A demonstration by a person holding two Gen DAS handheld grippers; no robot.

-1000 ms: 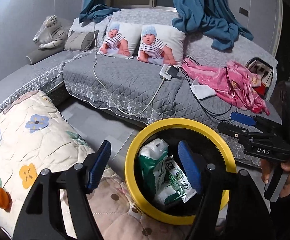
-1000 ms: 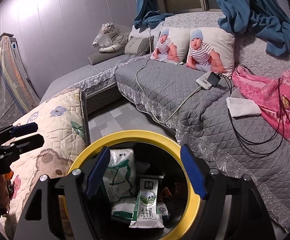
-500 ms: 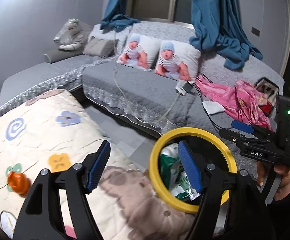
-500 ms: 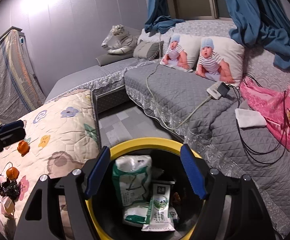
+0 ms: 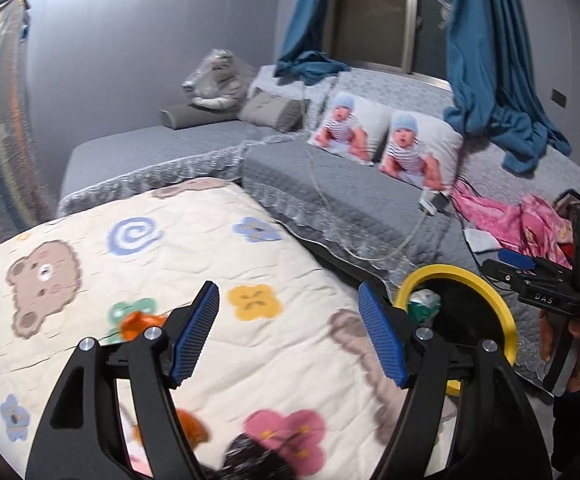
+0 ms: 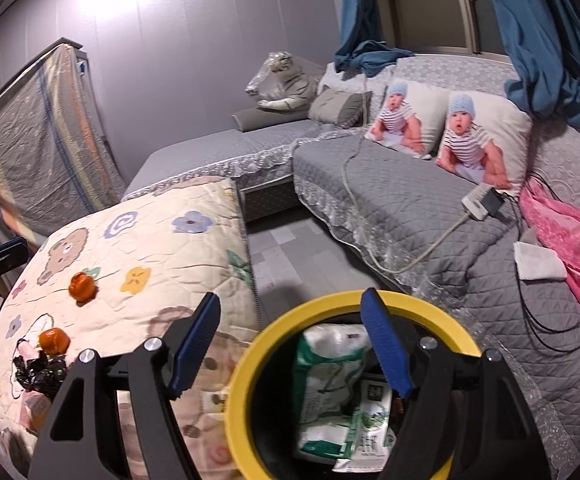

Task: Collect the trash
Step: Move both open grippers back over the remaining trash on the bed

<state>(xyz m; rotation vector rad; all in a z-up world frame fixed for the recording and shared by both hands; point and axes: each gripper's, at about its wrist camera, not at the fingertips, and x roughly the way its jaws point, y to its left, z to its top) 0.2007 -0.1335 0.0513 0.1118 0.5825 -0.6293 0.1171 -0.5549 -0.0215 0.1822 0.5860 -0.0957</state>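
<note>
While both tools carry nothing, the job sits between two pickups. The left gripper (image 5: 288,330) hangs over the cartoon-print quilt (image 5: 138,264) with its blue pads well apart and only fabric showing between them. The right gripper (image 6: 290,338) hovers at the near rim of the yellow-rimmed trash bin (image 6: 246,364), jaws likewise spread and empty.

Inside the bin lie a green-and-white wrapper (image 6: 326,376) and a milk carton (image 6: 372,420), so part of the collecting looks done. What is left lies on the quilt, to the left of the bin: one orange peel scrap (image 6: 83,287) farther off, a second orange scrap (image 6: 54,341) nearer, and touching that one a crumpled black bag (image 6: 38,372). In the left wrist view these near pieces are blurred and partly hidden behind the left finger, so which one the tool is aimed at I cannot say for sure.

My reading is that the left tool is on its approach to this litter. The next move calls for lowering it until one scrap sits between the pads, closing without pinching up the soft quilt, then carrying it right to the bin. A white tissue (image 6: 538,260) on the grey sofa cover (image 6: 410,208), far right, may also want collecting.
</note>
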